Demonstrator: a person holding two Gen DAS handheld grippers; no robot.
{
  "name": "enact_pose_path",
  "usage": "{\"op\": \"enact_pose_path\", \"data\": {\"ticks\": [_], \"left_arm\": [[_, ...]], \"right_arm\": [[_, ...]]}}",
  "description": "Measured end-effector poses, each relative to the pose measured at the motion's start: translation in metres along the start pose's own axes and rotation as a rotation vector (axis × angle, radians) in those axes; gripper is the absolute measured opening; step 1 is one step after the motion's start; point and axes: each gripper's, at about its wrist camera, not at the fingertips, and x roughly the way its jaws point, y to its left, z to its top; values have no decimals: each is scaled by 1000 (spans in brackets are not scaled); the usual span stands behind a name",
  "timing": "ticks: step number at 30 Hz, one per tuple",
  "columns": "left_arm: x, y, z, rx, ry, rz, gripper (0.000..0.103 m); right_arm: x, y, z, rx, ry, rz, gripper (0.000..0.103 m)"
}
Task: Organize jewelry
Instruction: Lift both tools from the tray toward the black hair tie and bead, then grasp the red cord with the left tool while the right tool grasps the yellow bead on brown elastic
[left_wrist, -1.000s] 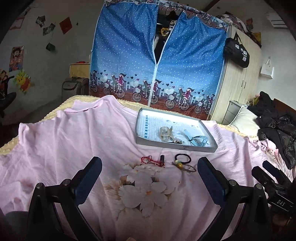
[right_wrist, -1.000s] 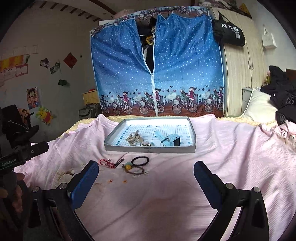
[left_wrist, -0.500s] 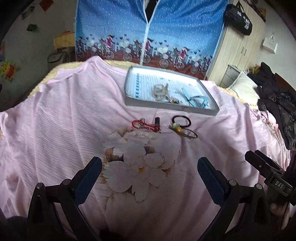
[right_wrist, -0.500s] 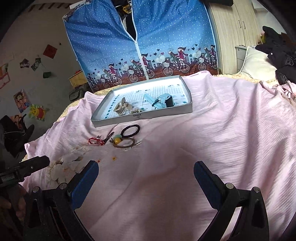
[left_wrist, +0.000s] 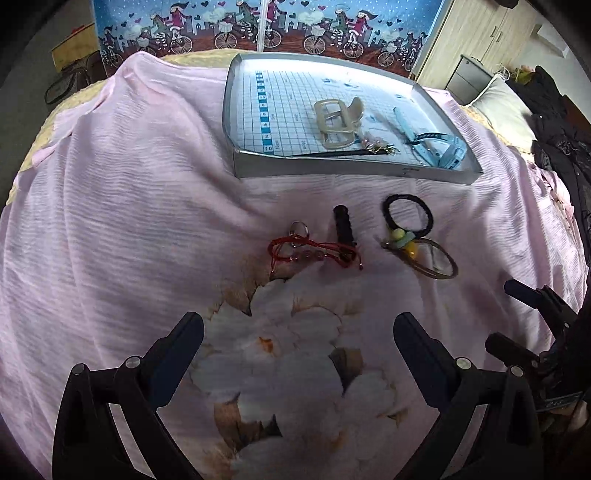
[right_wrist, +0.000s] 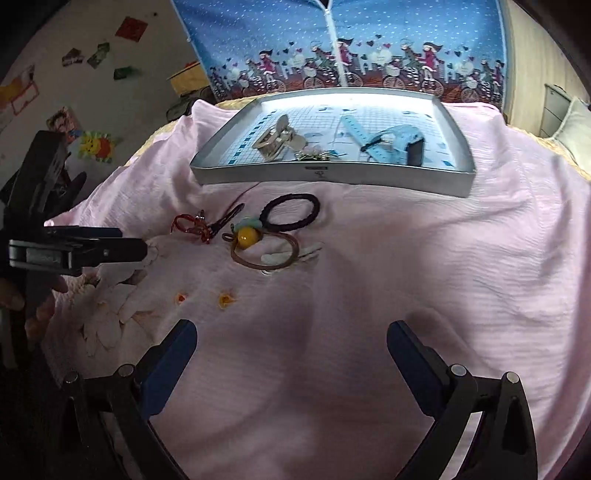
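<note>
A shallow grey tray (left_wrist: 351, 170) (right_wrist: 332, 173) sits on the pink bedsheet, holding a beige hair claw (left_wrist: 338, 120), a small trinket and a light blue watch (left_wrist: 436, 142) (right_wrist: 388, 142). In front of it lie a red string bracelet (left_wrist: 314, 251) (right_wrist: 190, 227), a silver ring (left_wrist: 299, 229), a black hair clip (left_wrist: 343, 225), a black hair tie (left_wrist: 408, 214) (right_wrist: 291, 214) and a brown hair tie with yellow bead (left_wrist: 421, 254) (right_wrist: 255, 243). My left gripper (left_wrist: 295, 343) hovers open just short of the bracelet. My right gripper (right_wrist: 291, 347) is open, nearer than the hair ties.
A blue fabric wardrobe (right_wrist: 343, 44) stands behind the bed, with a wooden wardrobe (left_wrist: 476, 40) at right. Dark clothes (left_wrist: 561, 122) and a pillow (left_wrist: 498, 103) lie at the right side. The sheet has a large flower print (left_wrist: 295, 369).
Both grippers have tilted down and moved forward toward the loose jewelry, which now looks larger and closer. Both stay open. Nothing on the sheet has moved.
</note>
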Motion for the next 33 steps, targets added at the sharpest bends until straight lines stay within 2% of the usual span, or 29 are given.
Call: {"op": "enact_pose_path", "data": {"ticks": [3,6,10,12,15,17,20,22,25,30,32,33], "left_arm": [[14,11,6,-17,19,-14,100],[18,15,13,-12,12,-18,100],[27,10,24,52,6,34,99],[28,10,26,67,-2,41,97],[24,15,27,56,-28,8,95],[22,19,28,39,-40,-17,84],[23,24,28,22,-37,-37,70],[24,25,29,22,-37,-46,68],[25,23,30,17,-41,-58,63],[30,17,30,27,-27,-47,51],[29,16,28,32,-20,-40,39],[30,15,28,31,-18,-33,37]], "right_arm": [[12,4,13,-52,-19,0,103],[25,0,25,-34,-39,56,103],[44,-6,33,-10,-33,70,103],[45,-8,33,7,-43,76,103],[36,-7,36,6,-97,85,103],[32,-4,39,-8,-135,96,103],[37,-2,43,-22,-132,121,85],[45,-1,43,-20,-97,129,69],[50,1,45,-11,-63,141,68],[55,5,44,-13,-59,155,68],[60,9,44,-23,-50,152,68],[62,10,43,-30,-46,149,68]]}}
